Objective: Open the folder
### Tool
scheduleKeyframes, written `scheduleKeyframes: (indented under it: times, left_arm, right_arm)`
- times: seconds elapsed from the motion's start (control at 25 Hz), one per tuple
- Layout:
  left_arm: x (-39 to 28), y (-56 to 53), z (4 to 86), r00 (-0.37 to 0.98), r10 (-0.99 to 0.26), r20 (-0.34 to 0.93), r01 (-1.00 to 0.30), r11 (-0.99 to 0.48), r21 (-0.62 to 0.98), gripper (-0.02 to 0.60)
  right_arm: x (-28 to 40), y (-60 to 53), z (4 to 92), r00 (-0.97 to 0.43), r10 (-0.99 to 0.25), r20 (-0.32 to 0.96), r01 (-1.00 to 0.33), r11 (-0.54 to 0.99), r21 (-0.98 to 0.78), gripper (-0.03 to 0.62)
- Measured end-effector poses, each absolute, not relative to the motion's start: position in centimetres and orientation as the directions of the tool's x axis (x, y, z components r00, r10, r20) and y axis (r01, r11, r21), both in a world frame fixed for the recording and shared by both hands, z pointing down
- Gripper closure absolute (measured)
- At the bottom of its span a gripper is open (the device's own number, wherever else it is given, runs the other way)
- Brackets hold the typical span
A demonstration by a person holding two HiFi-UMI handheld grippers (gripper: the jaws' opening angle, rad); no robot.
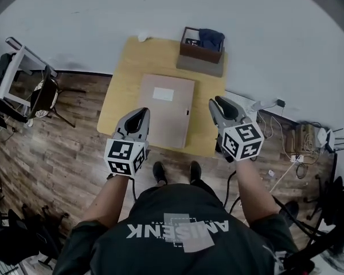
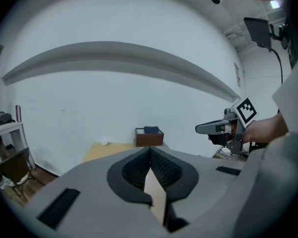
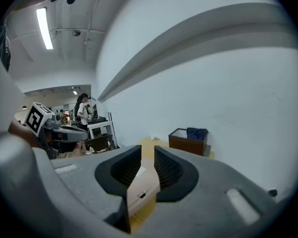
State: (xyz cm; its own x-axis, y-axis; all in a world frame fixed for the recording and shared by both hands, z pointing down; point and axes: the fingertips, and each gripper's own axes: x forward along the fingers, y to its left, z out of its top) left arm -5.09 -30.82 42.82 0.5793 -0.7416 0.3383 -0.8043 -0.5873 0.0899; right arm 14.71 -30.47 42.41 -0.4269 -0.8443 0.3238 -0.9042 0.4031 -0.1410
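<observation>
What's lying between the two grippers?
The flat brown cardboard folder, on the yellow wooden table, lies between the left gripper and the right gripper, best seen in the head view.

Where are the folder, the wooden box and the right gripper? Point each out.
folder (image 1: 166, 119), head view, middle of its brown cover.
wooden box (image 1: 199, 54), head view, its front wall.
right gripper (image 3: 147, 153), right gripper view, between its fingertips.
</observation>
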Motion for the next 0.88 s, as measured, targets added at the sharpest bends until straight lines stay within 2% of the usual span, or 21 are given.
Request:
scheduleKeyframes:
  times: [0.24,0.28,0.32,0.52,0.88]
  left_arm:
    - [-3.5,-29.7,48.3,0.541,-0.708,0.454,-0.809,-0.585,0.053,0.581]
    - [-3.1,-29.6,49.2,0.54,-0.697,0.472,-0.806,-0.59,0.05,0.548]
    - [-2.8,-29.6,50.2,0.536,-0.687,0.491,-0.803,-0.594,0.047,0.489]
    - [-2.0,-28.8,54.0,0.5,-0.671,0.547,-0.807,-0.591,0.012,0.475]
    - [-0.9,-28.8,59.0,0.465,-0.64,0.611,-0.825,-0.563,0.039,0.46]
  right_arm:
    - [15.1,-32.3,49.5,-0.495,-0.761,0.42,-0.869,0.43,-0.244,0.481]
    - [15.2,-32.7,50.7,-0.502,-0.744,0.44,-0.865,0.429,-0.261,0.47]
    - [15.2,-33.0,51.8,-0.51,-0.73,0.456,-0.86,0.43,-0.275,0.462]
    - [14.0,-33.3,56.9,-0.556,-0.652,0.516,-0.831,0.448,-0.329,0.433]
    - [12.7,-33.5,63.4,-0.583,-0.569,0.58,-0.811,0.364,-0.458,0.401]
